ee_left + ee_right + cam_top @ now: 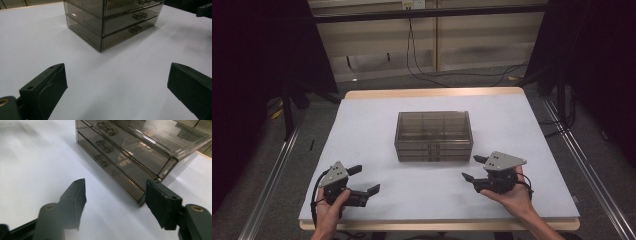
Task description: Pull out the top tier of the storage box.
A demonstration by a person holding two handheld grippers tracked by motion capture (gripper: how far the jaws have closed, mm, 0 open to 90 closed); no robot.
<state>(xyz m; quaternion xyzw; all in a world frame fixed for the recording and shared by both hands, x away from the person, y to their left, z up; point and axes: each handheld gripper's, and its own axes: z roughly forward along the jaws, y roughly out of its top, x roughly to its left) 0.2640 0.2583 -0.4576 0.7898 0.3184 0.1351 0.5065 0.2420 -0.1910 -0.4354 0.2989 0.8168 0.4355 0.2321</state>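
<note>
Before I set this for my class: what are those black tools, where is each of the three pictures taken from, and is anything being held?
A person's two hands each hold a two-jaw tool. The left hand-held gripper and the right hand-held gripper both stand open and hold nothing. One picture looks down from above the table; the other two come from cameras riding on each gripper, looking along its black jaws. On the white surface stands a smoky clear drawer box with three closed drawers, between and beyond the grippers, untouched.

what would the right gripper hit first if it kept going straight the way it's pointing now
Probably the smoky clear drawer box. The right gripper, jaws open, aims at its near front corner by the lowest drawer, with bare white table between. Depth is unclear.
</note>
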